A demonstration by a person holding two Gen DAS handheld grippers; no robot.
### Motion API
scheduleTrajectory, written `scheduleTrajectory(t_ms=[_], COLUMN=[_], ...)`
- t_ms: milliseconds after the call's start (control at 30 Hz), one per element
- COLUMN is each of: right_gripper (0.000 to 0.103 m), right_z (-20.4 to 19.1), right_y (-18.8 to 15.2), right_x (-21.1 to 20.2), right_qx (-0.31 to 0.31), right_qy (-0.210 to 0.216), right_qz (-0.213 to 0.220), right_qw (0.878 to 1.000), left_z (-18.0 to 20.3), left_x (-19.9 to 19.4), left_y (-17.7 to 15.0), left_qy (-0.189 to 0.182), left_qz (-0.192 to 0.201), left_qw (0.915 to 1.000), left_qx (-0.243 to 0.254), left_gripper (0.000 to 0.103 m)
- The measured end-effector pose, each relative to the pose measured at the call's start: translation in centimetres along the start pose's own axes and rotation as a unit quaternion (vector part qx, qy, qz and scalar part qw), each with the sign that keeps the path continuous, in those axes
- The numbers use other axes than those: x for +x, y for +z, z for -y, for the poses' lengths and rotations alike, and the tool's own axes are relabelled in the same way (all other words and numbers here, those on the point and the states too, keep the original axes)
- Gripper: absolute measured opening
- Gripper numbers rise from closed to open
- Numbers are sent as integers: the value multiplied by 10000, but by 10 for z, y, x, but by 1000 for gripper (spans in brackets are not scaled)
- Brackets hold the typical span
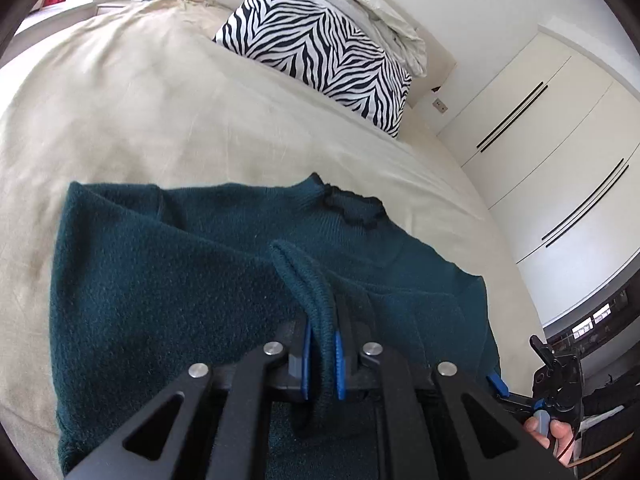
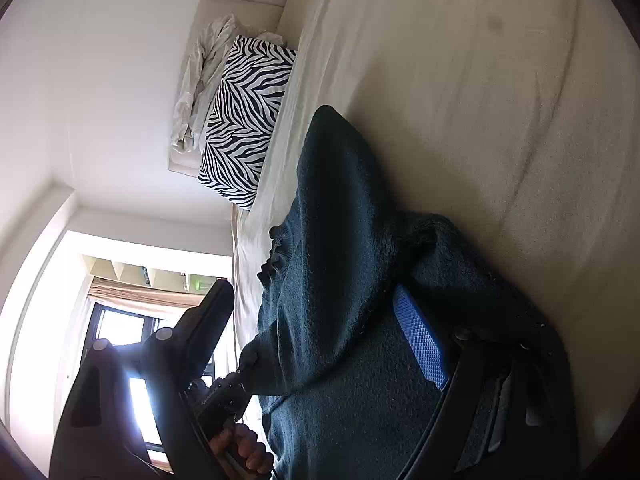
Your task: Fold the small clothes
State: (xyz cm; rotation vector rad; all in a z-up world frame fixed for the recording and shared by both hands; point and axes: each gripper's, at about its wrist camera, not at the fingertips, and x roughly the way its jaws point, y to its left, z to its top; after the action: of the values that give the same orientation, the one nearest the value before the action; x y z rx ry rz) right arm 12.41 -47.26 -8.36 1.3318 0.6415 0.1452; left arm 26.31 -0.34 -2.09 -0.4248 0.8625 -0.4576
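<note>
A dark teal knit sweater (image 1: 180, 264) lies on the cream bed (image 1: 132, 112), collar toward the pillows. My left gripper (image 1: 322, 360) is shut on a ribbed edge of the sweater (image 1: 308, 280), pinched between its blue pads. In the right wrist view the sweater (image 2: 332, 320) drapes over and between my right gripper's (image 2: 320, 316) fingers; one blue pad (image 2: 420, 344) shows, the other finger (image 2: 208, 316) stands far off, so the jaws are wide apart. The right gripper also shows in the left wrist view (image 1: 556, 364), at the sweater's right edge.
A zebra-striped pillow (image 1: 320, 52) and crumpled pale bedding (image 1: 360, 0) lie at the head of the bed. White wardrobe doors (image 1: 552, 128) stand to the right. A window (image 2: 116, 328) is beyond the bed's side.
</note>
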Motion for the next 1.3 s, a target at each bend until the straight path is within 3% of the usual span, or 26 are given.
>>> scheduleTrajectory(t_ms=[100, 267, 400, 500, 567, 700, 833, 933, 1000, 1100, 1167, 1233, 1300], right_gripper=[81, 76, 75, 77, 79, 79, 79, 79, 76, 59, 58, 63, 63], right_z=[3, 7, 10, 10, -2, -37, -76, -77, -60, -33, -29, -32, -23], right_y=[2, 2, 8, 11, 9, 11, 8, 11, 26, 51, 64, 78, 91], right_x=[-4, -14, -33, -50, -60, -37, 31, 74, 89, 85, 74, 59, 45], right_qx=[58, 148, 198, 393, 210, -240, -799, -909, -704, -262, -280, -598, -356], right_qy=[48, 32, -58, -145, -102, -70, -134, -431, -689, -433, -380, -1023, -929], right_qz=[98, 373, 795, 742, 785, 193, -776, -1004, -850, -569, -331, 104, 195], right_qw=[9999, 9992, 9966, 9964, 9966, 9995, 9937, 9898, 9915, 9971, 9983, 9929, 9948], left_z=[12, -28, -47, -48, -50, -50, -49, -50, -51, -54, -54, -56, -56], left_x=[-10, 15, 20, 22, 23, 23, 23, 21, 19, 17, 17, 17, 17], left_y=[-1, -16, -22, -23, -24, -26, -27, -28, -30, -32, -33, -33, -32], left_qy=[300, 657, 375, 338, 258, 257, 239, 219, 181, 117, 96, 58, 29], left_qz=[505, 159, 136, 153, 197, 236, 273, 325, 368, 413, 435, 439, 436], left_qw=[9972, 9976, 9982, 9985, 9984, 9984, 9983, 9982, 9980, 9978, 9977, 9975, 9974], left_qx=[471, -126, -437, -400, -459, -447, -455, -459, -483, -514, -519, -550, -575], left_gripper=[11, 15, 16, 16, 16, 16, 16, 16, 16, 15, 14, 14, 14])
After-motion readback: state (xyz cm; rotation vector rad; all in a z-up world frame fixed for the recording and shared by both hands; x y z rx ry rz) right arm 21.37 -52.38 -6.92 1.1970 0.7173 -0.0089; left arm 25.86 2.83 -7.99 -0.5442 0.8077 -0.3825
